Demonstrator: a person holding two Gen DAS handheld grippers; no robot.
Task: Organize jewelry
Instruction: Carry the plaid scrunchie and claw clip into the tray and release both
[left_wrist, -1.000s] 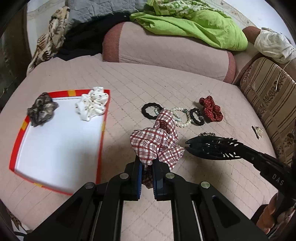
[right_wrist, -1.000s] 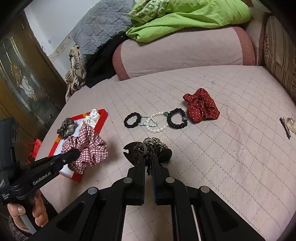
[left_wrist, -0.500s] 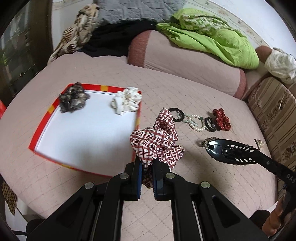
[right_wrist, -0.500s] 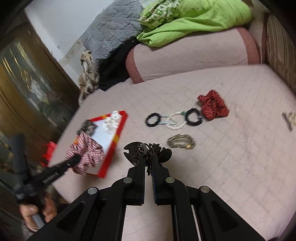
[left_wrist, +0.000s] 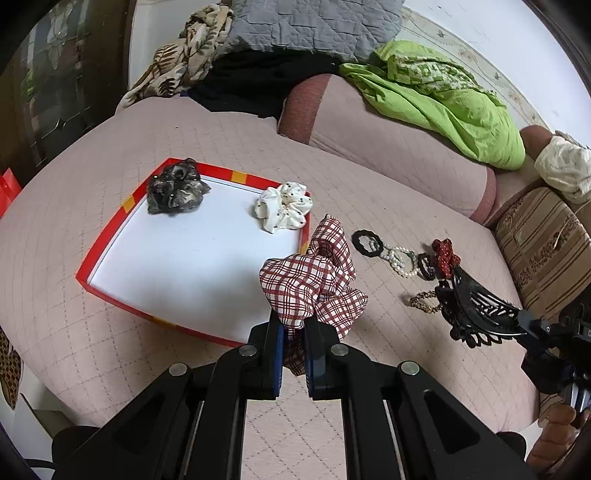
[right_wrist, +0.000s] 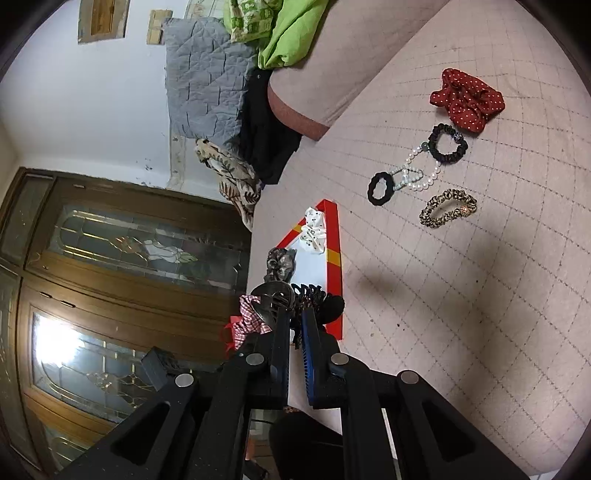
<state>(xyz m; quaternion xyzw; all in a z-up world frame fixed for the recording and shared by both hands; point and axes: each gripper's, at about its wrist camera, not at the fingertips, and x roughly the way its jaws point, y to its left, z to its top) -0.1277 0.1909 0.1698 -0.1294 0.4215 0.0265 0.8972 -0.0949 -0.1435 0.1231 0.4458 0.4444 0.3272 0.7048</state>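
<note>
My left gripper (left_wrist: 294, 328) is shut on a red-and-white plaid scrunchie (left_wrist: 310, 284), held above the near right edge of the red-rimmed white tray (left_wrist: 110, 229). A dark scrunchie (left_wrist: 175, 192) and a white dotted scrunchie (left_wrist: 283, 210) lie in the tray. My right gripper (right_wrist: 295, 325) is shut on a black claw hair clip (right_wrist: 295, 297), also visible in the left wrist view (left_wrist: 476, 314). On the bed lie a red dotted scrunchie (right_wrist: 466, 99), two black hair ties (right_wrist: 447, 143) (right_wrist: 380, 188), a pearl bracelet (right_wrist: 415, 173) and a leopard hair tie (right_wrist: 447, 207).
The pink quilted bed (right_wrist: 461, 295) carries everything. A bolster with a green cloth (left_wrist: 443, 92) and a grey quilt (left_wrist: 314, 26) lie at the back. A striped cushion (left_wrist: 543, 243) is at the right. A glass-paned wooden door (right_wrist: 110, 258) stands beside the bed.
My left gripper has moved left with the plaid scrunchie, toward the tray. My right gripper has rolled sideways and swung toward the tray with the clip.
</note>
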